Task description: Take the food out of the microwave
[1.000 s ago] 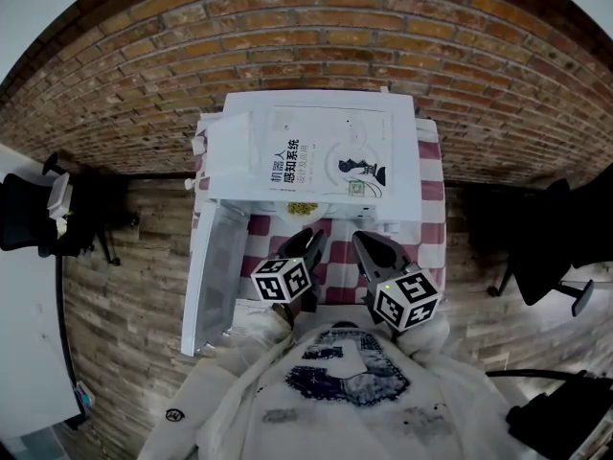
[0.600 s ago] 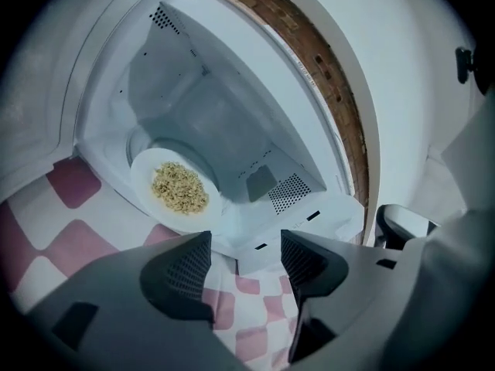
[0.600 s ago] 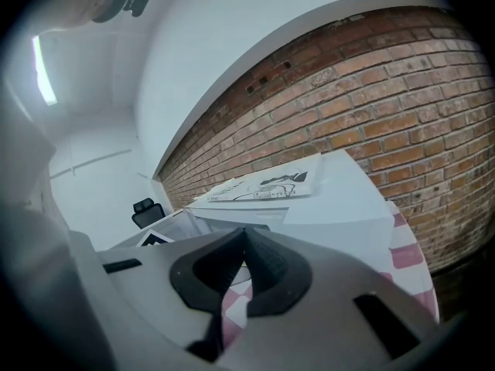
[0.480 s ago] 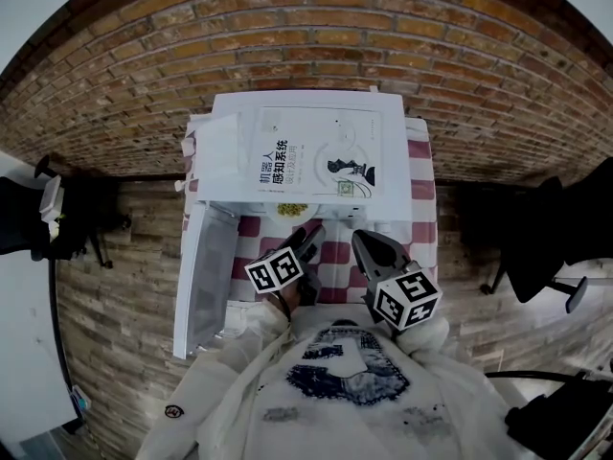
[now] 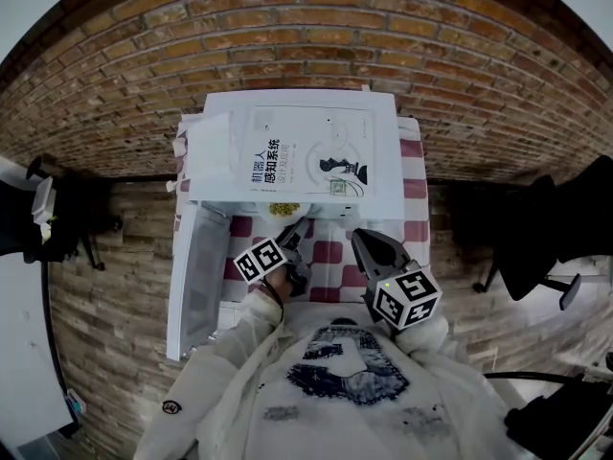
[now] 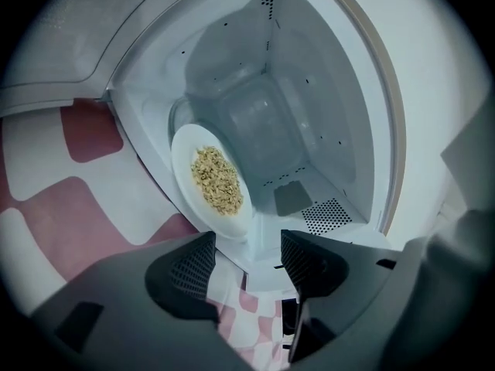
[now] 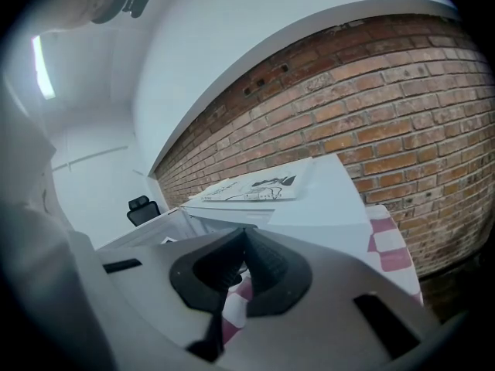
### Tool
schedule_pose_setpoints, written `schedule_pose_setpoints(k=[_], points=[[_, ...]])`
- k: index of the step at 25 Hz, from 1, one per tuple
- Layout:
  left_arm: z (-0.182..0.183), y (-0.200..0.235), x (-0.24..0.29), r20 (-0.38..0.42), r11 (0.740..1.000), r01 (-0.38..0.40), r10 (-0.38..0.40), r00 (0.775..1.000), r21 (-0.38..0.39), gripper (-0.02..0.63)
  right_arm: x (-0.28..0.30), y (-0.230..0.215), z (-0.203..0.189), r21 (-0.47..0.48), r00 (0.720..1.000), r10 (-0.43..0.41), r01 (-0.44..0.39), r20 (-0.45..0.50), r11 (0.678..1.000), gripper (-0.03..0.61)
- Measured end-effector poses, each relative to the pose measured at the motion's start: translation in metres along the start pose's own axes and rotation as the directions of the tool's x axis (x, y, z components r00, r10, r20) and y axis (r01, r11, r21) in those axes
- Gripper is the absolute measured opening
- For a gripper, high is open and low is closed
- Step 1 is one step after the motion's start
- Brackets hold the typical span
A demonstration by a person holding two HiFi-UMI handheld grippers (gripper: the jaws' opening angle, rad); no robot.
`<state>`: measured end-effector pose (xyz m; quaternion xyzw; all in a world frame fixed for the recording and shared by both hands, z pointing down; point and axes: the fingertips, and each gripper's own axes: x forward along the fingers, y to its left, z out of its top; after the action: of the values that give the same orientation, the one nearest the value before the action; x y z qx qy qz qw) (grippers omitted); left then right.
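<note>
1. Head view: the white microwave (image 5: 213, 156) stands at the back edge of the table (image 5: 428, 190), against the brick wall (image 5: 316, 36).
2. Door (image 5: 196, 266): swung fully open and running along the table's left edge, so that side is closed to you.
3. Open room: a strip of checked cloth (image 5: 330, 253) lies between the microwave's front and the table's near edge. Both your grippers are over it.
4. Book (image 5: 306, 156): lies flat on the microwave's top, covering its middle and right.
5. Cavity (image 6: 294, 130): open, with one white plate (image 6: 186, 161) at the front edge of its floor.
6. Plate contents: the food (image 6: 216, 180), a heap of pale yellow grains, sits in the plate's middle.
7. Left gripper (image 6: 247, 246): points into the cavity. Its jaws have just been opening and now stand wide apart with nothing between them. The plate's near rim is just beyond the fingertips.
8. Right gripper (image 7: 246, 238): jaws together, tips meeting, nothing held. It is to the right of your left gripper, in front of the microwave's right half.
</note>
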<state>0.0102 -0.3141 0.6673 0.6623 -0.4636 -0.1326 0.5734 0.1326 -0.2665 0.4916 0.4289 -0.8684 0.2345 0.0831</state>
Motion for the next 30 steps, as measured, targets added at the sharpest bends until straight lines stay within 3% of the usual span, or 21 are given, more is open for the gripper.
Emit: schedule_pose_setpoints(k=[23,30], points=[[0.017,0.005,0.024,0.012,0.969,0.078,-0.077,0.997,-0.235,0.27,-0.002,-0.006,-0.001,0.001,1.0,-0.015,0.015,-0.004,1.0,0.014],[0.017,0.01,0.028,0.006,0.962,0.075,-0.076,0.997,-0.263,0.211,-0.002,-0.007,-0.002,0.004,1.0,-0.02,0.02,-0.006,1.0,0.014]])
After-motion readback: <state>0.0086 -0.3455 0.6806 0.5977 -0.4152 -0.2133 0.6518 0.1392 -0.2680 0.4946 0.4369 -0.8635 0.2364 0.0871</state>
